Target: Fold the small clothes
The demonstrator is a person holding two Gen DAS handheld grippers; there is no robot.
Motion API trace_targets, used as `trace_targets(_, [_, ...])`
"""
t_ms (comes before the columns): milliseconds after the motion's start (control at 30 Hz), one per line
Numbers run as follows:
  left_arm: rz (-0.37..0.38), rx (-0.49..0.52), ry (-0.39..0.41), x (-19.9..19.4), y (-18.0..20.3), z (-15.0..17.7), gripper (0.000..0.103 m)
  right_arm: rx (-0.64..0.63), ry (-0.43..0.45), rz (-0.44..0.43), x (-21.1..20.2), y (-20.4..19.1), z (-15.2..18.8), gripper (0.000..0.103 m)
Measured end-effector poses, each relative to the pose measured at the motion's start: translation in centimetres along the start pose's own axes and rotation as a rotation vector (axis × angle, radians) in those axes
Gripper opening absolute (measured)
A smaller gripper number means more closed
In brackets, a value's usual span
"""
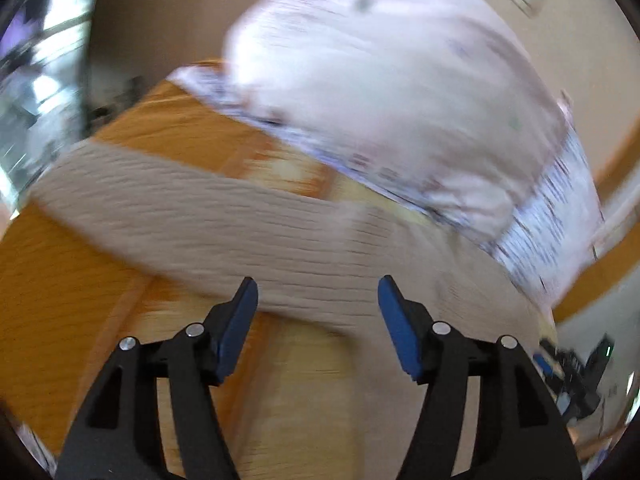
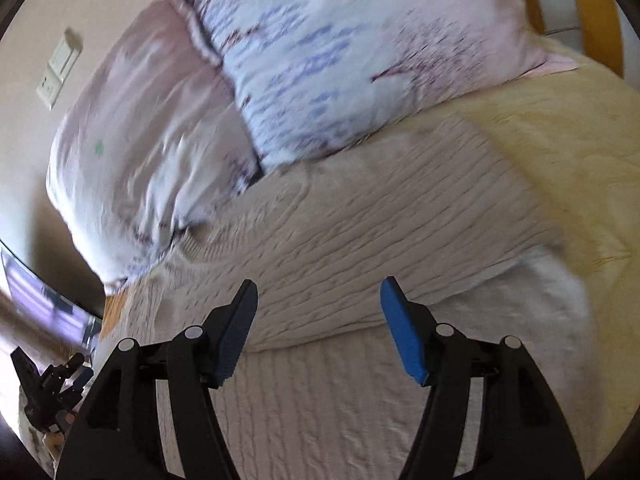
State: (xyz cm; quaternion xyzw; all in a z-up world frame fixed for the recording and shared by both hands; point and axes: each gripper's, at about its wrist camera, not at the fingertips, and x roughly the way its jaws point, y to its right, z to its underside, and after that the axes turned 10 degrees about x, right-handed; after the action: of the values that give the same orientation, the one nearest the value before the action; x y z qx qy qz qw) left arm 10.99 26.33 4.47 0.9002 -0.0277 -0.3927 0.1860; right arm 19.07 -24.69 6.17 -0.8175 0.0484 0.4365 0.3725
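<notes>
The right tool [image 2: 318, 320] stands with its jaws apart and empty, directly over the knitted beige sweater [image 2: 360, 240], whose folded edge runs from 8 to 2 o'clock across the bed [image 2: 560, 128]. The left tool [image 1: 318, 320], likewise apart and empty, meets only the sleeve [image 1: 180, 208], trailing toward 10 o'clock.

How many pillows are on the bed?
2. The pale pink satin pillow lies left, near the wall; the blue-and-pink floral pillow sits right of it, overlapping it. Others may lie outside view.
</notes>
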Motion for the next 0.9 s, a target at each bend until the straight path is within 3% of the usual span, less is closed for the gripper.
trace_targets(167, [-0.044,-0.211,0.022,-1.6,-7.2,0.1,0.061,-0.009,-0.035,0.024,1.3,-0.1,0.8,0.066])
trace_targets(267, [-0.042,-0.294,0.029,-1.5,-9.2,0.2,0.061,-0.066,-0.047,0.062,1.7,-0.7,1.2,0.069])
trace_targets(400, [-0.041,-0.388,0.042,-0.9,-11.1,0.2,0.06,-0.028,-0.08,0.02,1.6,-0.4,1.1,0.079])
trace_targets(700, [-0.05,-0.511,0.062,0.7,-13.2,-0.5,0.057,0.06,-0.119,-0.044,1.4,0.8,1.0,0.08])
trace_targets(900, [-0.046,-0.603,0.1,1.0,-14.9,-0.9,0.044,0.094,-0.134,-0.07,1.3,1.3,0.9,0.08])
